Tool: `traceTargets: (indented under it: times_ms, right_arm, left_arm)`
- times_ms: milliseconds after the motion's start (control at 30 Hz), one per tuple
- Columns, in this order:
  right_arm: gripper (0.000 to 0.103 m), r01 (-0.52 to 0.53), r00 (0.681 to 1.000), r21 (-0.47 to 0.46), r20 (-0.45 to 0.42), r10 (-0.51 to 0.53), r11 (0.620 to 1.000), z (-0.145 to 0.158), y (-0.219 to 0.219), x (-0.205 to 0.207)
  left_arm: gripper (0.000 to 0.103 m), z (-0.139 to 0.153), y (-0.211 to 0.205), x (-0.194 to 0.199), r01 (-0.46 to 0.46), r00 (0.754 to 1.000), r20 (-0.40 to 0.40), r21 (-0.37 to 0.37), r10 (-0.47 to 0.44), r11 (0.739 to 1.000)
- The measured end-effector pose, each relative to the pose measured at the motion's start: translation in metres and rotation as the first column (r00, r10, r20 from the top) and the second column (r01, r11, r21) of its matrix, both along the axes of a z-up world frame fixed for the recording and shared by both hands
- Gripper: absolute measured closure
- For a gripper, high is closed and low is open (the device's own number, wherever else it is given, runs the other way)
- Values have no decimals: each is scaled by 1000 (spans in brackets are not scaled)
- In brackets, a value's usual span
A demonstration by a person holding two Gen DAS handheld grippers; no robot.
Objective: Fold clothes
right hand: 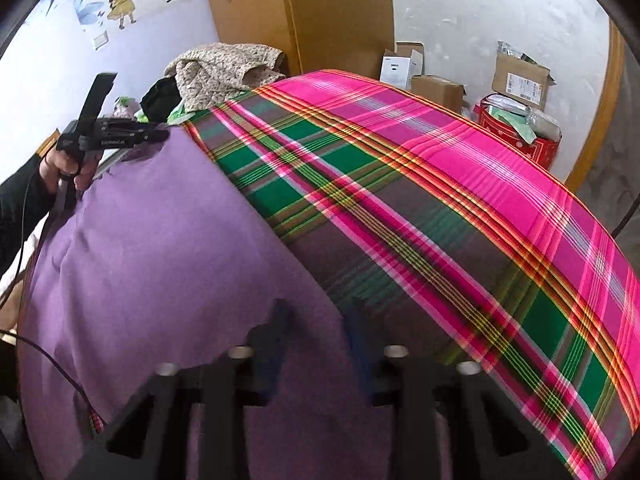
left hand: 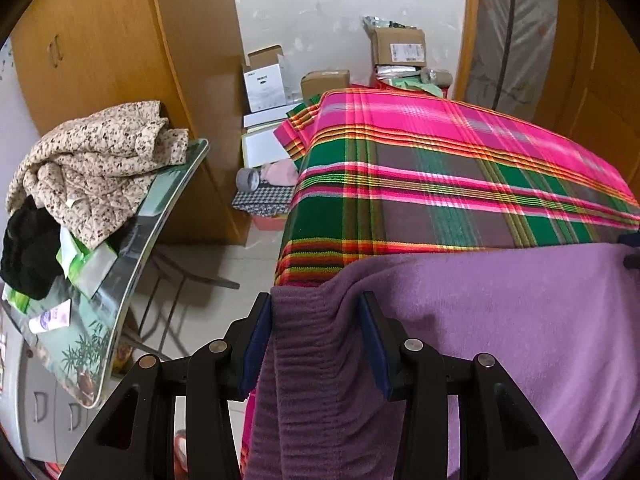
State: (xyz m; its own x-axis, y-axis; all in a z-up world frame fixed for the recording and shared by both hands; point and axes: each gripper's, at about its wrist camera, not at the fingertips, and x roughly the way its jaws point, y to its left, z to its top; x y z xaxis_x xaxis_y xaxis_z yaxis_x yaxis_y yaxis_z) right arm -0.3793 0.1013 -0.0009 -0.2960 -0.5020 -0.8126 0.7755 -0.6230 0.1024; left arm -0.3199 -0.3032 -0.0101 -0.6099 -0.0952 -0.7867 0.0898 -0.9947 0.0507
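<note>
The purple sweater (left hand: 500,320) lies on the near side of the bed, on the bright checked blanket (left hand: 440,184). Its ribbed edge hangs over the bed's left corner.

The left gripper (left hand: 316,320) has its two fingers apart, one on each side of that ribbed edge. They do not look pressed together, so the cloth seems loose between them. The right gripper (right hand: 318,322) is at the sweater's other near edge. It is blurry, and I cannot tell if its fingers are gripping the cloth or only sitting around it.

What could go wrong: if the left gripper lifts before it squeezes, the edge may slide out and drop off the bed. If one side is pulled harder than the other, the sweater may bunch up and fold crooked.

The sleeves and collar are hard to make out. The near part of the sweater is hidden under both grippers.
</note>
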Motion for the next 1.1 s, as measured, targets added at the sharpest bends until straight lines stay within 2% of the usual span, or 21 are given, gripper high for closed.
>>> traceTargets:
  times_ms: [133,300,433,467,500,600,933,1100]
  right_arm:
    - [94,-2,1000,15,-17,3,1000,2,-3,5]
    - [95,10,999,5,-38,-10,1000,13,-1,12]
    - [96,18,996,-13,-82,-19,1000,36,3,29]
    - [96,19,996,-17,-92,-20,1000,41,3,33]
    - [96,18,995,-25,-101,-21,1000,47,4,39]
    - [96,21,991,-44,-131,-27,999,64,6,58]
    - [96,3,976,-86,-215,-21,996,107,14,148]
    - [96,-16,973,-81,-230,-3,997,104,17,201]
  left_arm:
    - [73,0,2,0,12,1000,-10,0,-12,1000]
    - [76,5,4,6,9,999,-40,-10,-10,1000]
    - [77,16,3,18,4,996,-86,4,-4,1000]
    - [78,21,2,22,4,995,-100,8,-3,1000]
    - [85,26,2,27,6,993,-115,11,-4,1000]
    - [86,41,4,43,12,988,-157,13,-9,1000]
    - [87,88,8,133,10,946,-323,64,11,998]
    - [86,89,9,193,4,924,-380,113,39,994]
